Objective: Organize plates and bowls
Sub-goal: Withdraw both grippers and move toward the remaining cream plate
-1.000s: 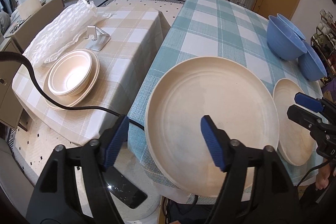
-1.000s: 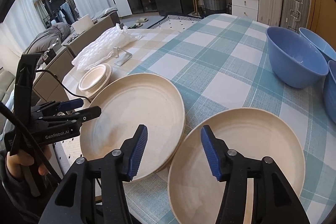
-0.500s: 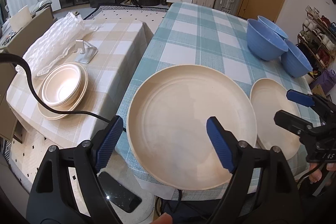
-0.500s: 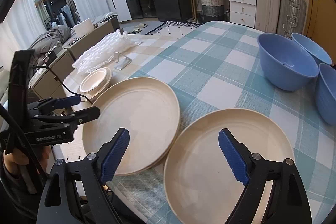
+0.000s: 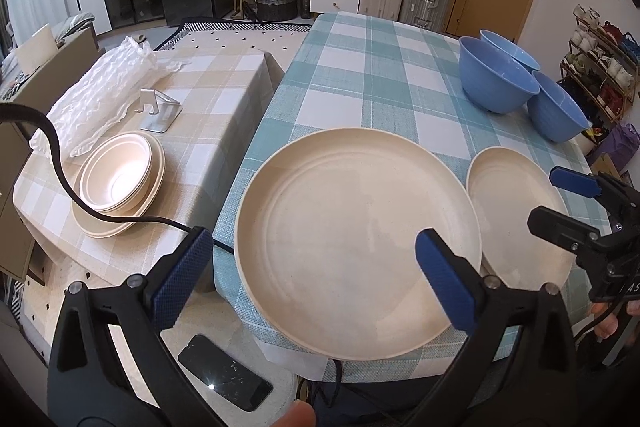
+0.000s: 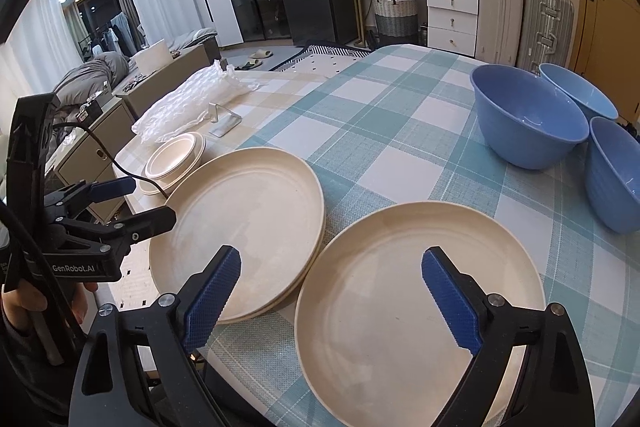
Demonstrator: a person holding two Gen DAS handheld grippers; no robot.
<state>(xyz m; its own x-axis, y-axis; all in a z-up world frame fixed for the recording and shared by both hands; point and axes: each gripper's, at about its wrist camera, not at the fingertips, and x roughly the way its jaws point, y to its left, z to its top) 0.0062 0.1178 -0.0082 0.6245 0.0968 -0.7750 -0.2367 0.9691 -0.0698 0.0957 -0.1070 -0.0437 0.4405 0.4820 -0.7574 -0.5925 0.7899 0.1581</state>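
Left gripper (image 5: 308, 279) released above near stacked cream plates (image 5: 356, 223); right gripper (image 6: 330, 299) released above single plate (image 6: 416, 303), rims touching.

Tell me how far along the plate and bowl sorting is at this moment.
Done, apparently: cream bowls sit nested on a plate on the beige side table, and two large plates are stacked on the blue checked table. In hand: nothing; the left tool and right tool are both open. Left: the single plate beside the stack and three blue bowls, not nested.
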